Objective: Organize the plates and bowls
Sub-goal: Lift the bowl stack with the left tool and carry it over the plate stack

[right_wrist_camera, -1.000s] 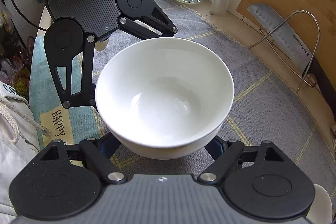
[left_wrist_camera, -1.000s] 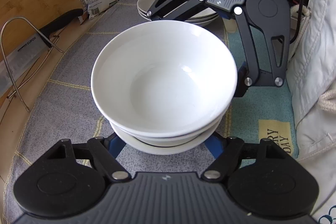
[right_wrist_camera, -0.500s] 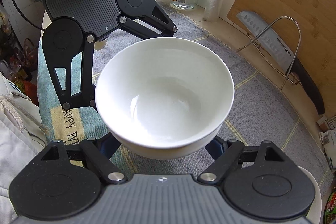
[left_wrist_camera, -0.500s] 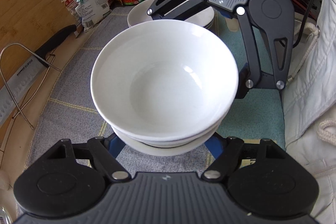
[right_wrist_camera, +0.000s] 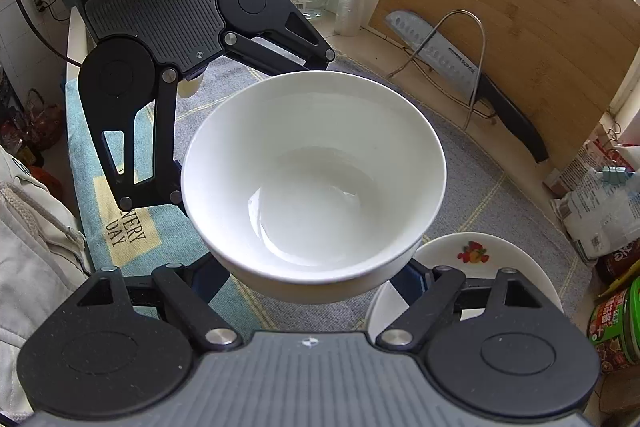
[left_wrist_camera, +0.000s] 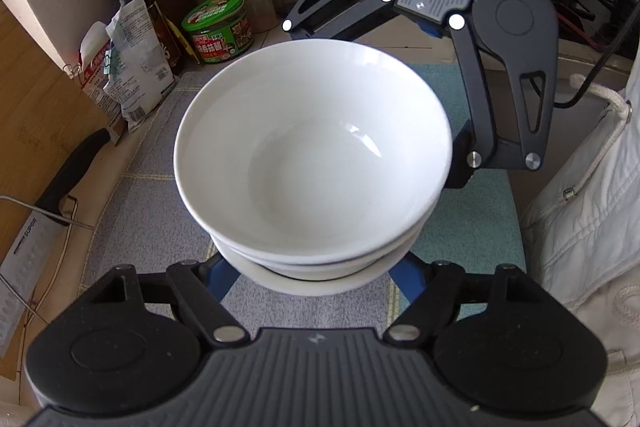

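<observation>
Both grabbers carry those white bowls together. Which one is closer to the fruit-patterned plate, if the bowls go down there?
Probably the right. The right gripper has the fruit-patterned plate just beside its finger, while the left gripper grips the stacked bowls from the far side.

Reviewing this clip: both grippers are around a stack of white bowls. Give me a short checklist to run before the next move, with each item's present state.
1. Left gripper grips the stack of bowls from its side: ok, blue fingers flank the lowest bowl.
2. Right gripper grips the opposite side: ok.
3. Stack sits level, bowls nested: ok.
4. Stack is lifted off the cloth: cannot tell, the underside is hidden.
5. Fruit-pattern plate stays apart from the stack: ok, it lies beside the right gripper.
6. Knife and wire rack stay out of the way: ok, they sit back by the cutting board.
</observation>
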The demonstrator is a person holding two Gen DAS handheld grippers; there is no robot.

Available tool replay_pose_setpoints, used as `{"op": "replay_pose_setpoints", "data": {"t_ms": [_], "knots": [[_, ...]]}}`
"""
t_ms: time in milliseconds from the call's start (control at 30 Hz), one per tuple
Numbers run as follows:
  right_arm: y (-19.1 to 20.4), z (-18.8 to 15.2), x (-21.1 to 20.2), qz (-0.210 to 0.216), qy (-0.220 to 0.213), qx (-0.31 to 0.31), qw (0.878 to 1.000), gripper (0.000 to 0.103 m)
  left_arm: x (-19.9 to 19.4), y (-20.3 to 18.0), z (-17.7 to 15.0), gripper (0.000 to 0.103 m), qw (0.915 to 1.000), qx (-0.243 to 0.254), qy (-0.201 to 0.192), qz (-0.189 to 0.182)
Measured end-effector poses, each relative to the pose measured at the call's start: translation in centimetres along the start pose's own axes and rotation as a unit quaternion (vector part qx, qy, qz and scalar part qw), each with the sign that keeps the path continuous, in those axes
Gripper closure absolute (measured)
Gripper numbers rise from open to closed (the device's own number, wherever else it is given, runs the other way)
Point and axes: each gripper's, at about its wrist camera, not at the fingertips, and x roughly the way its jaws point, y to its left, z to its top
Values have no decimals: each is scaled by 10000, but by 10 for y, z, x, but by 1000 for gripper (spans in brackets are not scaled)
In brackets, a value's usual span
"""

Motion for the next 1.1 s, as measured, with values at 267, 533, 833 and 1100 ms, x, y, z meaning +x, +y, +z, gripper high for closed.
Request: {"op": "replay_pose_setpoints", "data": {"t_ms": [267,533,833,1100], "knots": [[-35,-25,-20,-318,33,147,9994,15,33,9,38,24,9994,309,-139,-20],[-70,-43,-27,-503,80,304,9982,15,64,20,62,24,9986,481,-191,-55],[-97,-57,-18,-565,227,446,9971,15,94,33,73,25,9988,443,-172,-78],[-107,-61,-13,-568,324,530,9965,14,104,39,76,25,9992,344,-167,-135]]}}
